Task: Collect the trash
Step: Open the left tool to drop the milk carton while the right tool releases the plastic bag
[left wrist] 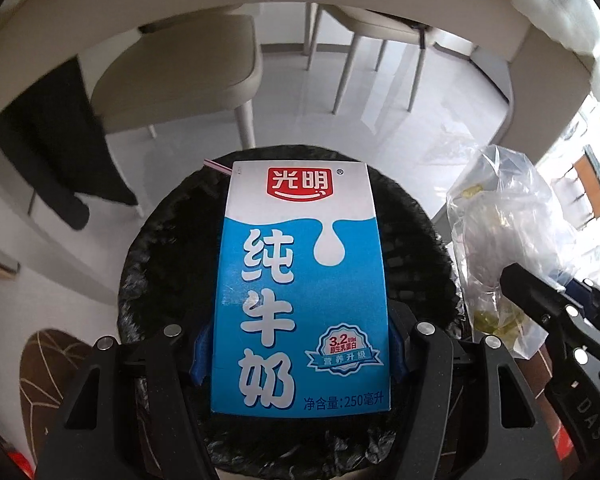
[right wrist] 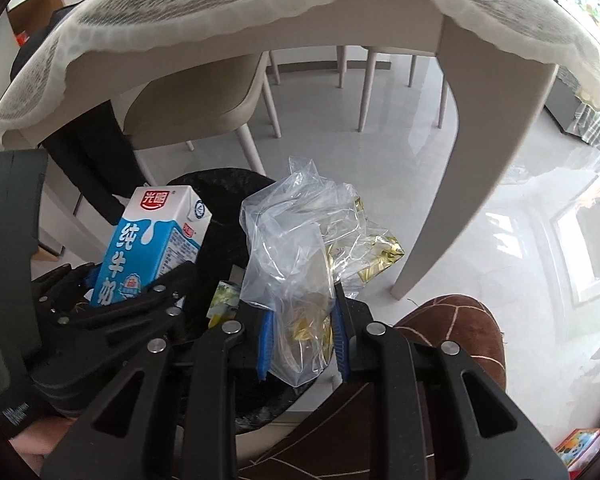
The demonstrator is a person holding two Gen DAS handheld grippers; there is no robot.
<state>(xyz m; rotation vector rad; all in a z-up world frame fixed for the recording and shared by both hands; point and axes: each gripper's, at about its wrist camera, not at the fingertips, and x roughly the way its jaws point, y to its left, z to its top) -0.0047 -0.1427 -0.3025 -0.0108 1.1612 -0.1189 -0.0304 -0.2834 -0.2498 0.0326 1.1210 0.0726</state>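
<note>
Both claws loaded over the bin.
Left claw (left wrist: 296, 350) gripped a blue milk carton (left wrist: 300, 288) mid-frame, above the black-lined bin (left wrist: 160, 248). Right claw (right wrist: 303, 338), nearly closed, pinched a clear plastic bag (right wrist: 296, 248) at centre, by the bin's right edge.

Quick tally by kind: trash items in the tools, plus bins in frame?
Milk carton: 1, held in the left tool
Clear plastic bag with yellow-green scraps inside: 1, held in the right tool
Bin with black liner: 1, under the carton
Total: 3
</note>
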